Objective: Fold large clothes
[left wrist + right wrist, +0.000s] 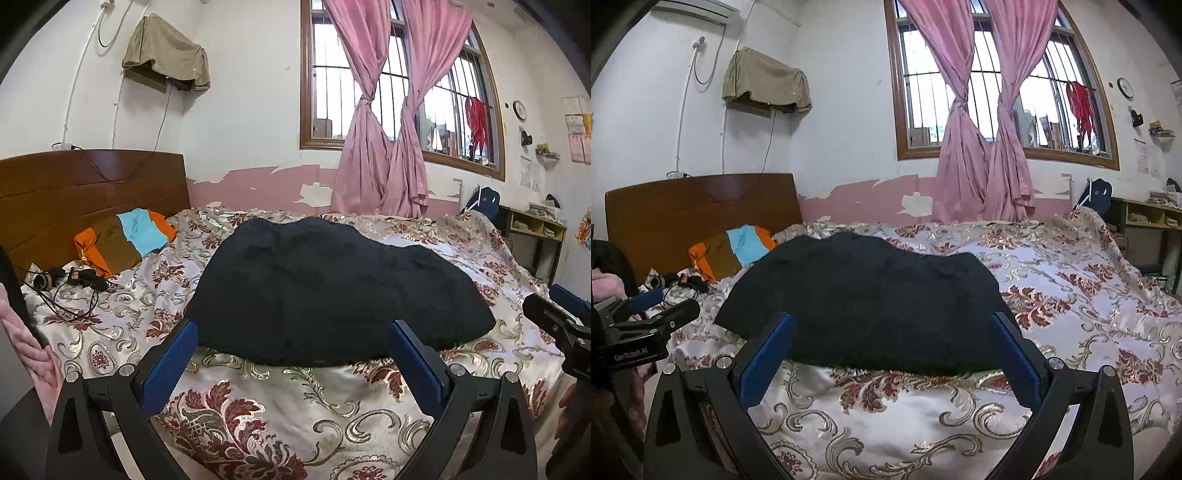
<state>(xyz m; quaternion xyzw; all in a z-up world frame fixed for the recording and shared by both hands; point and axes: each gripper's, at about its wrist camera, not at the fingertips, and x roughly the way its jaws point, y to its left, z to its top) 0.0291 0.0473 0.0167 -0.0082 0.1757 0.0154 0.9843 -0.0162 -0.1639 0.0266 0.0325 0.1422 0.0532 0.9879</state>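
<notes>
Apparently already folded, the dark knitted garment [332, 291] lies mid-bed on the floral satin bedspread [288, 413], with the left gripper [293, 350] and the right gripper [892, 345] both wide open and empty at its near edge.

We read one text only: "GenRobot.AI", in pale letters on the black body of the left gripper [670, 310], at the left edge of the right wrist view. Wall papers stay too small to read.

Black garment [332, 291] on floral bedspread [295, 413], beyond open left claw [293, 332]
</notes>
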